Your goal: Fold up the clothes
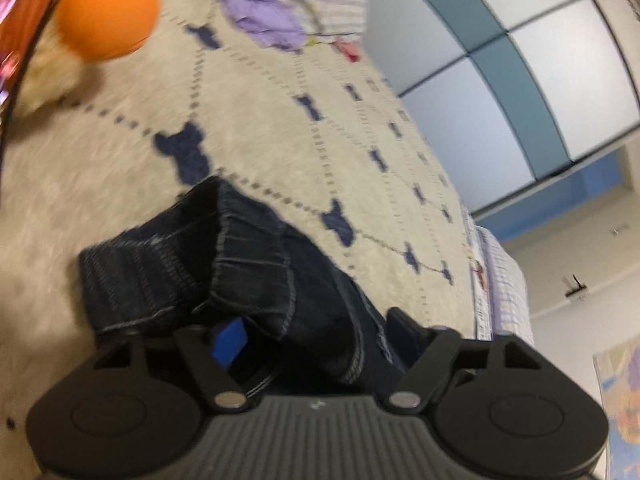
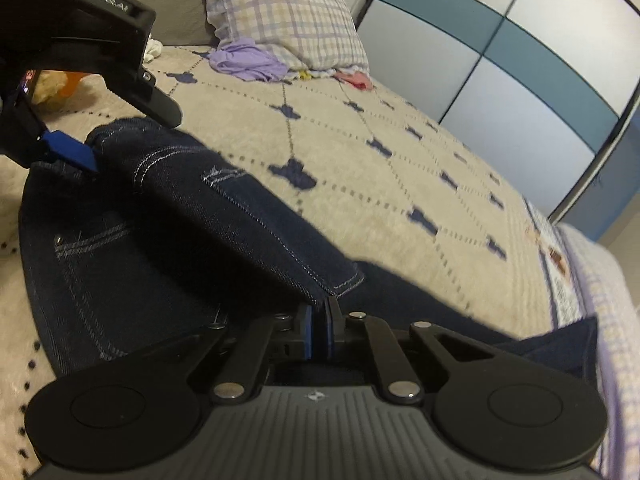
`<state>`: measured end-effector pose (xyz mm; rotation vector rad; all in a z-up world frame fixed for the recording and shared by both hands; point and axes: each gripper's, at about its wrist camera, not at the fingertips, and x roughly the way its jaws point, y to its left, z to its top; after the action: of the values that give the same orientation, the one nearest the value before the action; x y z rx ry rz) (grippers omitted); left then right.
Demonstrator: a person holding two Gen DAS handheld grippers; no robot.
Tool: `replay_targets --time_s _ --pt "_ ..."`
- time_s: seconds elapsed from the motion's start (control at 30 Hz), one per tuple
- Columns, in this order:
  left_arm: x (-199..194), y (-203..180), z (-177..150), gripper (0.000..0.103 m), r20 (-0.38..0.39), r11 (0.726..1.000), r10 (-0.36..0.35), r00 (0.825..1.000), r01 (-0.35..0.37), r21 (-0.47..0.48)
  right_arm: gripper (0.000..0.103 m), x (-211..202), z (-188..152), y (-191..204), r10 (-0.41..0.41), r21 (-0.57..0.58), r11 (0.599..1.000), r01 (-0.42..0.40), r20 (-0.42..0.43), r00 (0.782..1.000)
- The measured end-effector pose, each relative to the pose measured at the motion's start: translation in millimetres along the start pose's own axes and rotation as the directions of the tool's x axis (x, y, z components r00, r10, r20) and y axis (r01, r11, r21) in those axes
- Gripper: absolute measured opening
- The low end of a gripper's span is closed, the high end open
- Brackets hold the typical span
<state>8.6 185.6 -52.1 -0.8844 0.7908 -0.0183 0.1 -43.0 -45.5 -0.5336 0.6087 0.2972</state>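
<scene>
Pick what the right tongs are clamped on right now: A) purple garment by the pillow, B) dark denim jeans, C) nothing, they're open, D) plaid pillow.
B: in the right wrist view the right tongs have their blue pads pressed together on a stitched edge of the dark denim jeans; the purple garment and plaid pillow lie far up the bed.

Both wrist views: close, low, bedward
</scene>
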Motion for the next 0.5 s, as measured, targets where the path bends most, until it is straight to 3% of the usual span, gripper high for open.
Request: replay_targets --time_s 0.07,0.2,0.37,0.5 --pt "5 2 -2 0.047 -0.009 0.998 0.056 0.998 -0.056 0.003 0.009 1 -8 4 0.001 0.016 1.000 -0.001 -0.002 1.000" --pt "6 7 -4 0.037 -0.009 0.996 0.093 0.996 -0.093 0.004 0.015 -2 -11 -1 0.015 0.099 0.995 -0.015 0.003 1.000" --pt "-4 6 -2 0.028 0.032 0.996 0.085 0.996 -0.085 0.014 0.039 -20 -13 -30 0.067 0.270 0.960 -0.070 0.021 0.998" --pt "-5 6 -1 0.026 0.040 0.996 0.084 0.996 -0.084 0.009 0.055 -25 -21 -68 0.057 0.446 0.893 -0.060 0.020 0.998"
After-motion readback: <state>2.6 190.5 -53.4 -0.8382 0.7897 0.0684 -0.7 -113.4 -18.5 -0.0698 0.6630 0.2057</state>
